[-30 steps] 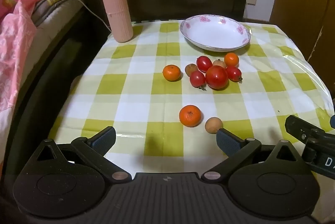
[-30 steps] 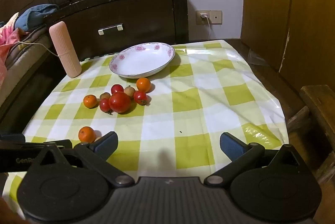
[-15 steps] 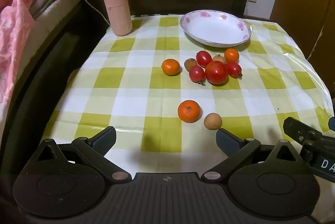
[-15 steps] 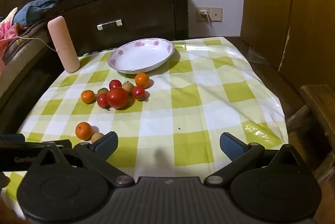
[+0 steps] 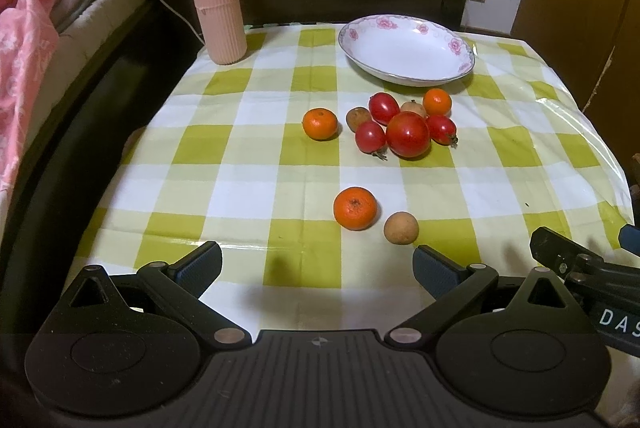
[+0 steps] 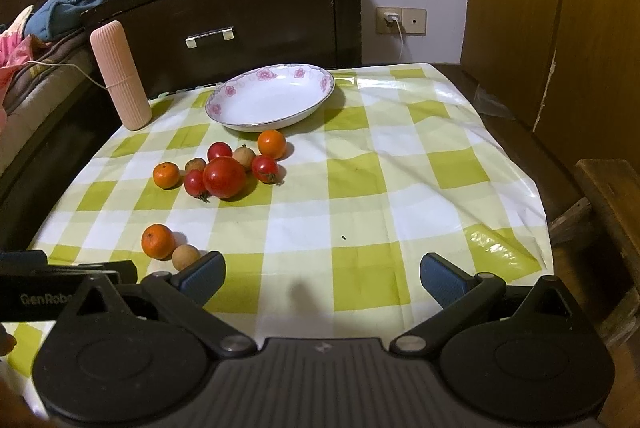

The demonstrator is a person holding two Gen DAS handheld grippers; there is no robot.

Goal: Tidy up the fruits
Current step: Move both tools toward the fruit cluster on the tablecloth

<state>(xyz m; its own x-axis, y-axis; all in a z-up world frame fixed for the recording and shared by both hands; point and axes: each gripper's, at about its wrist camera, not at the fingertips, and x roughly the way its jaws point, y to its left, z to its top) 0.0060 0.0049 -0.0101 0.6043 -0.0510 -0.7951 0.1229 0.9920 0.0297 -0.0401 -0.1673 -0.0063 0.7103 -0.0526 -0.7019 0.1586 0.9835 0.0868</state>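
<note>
1. Where the left gripper (image 5: pixel 318 264) sits low over the near edge of the checked tablecloth (image 5: pixel 248 144), its jaws stand wide apart with nothing between them.
2. The right gripper (image 6: pixel 322 278) is likewise spread wide and holds nothing; in the left wrist view only its tip shows, cut off at the right border.
3. The nearest orange (image 5: pixel 355 208) and a small brown fruit (image 5: pixel 401 227) lie just beside each other, near the left gripper.
4. Farther back, a big tomato (image 5: pixel 407 134) partly hides another brown fruit in a touching cluster; one orange (image 5: pixel 319 124) sits apart to its left.
5. The flowered bowl (image 5: pixel 460 60) stands empty behind the cluster.
6. The cloth's right half lies bare to its crinkled edge.
</note>
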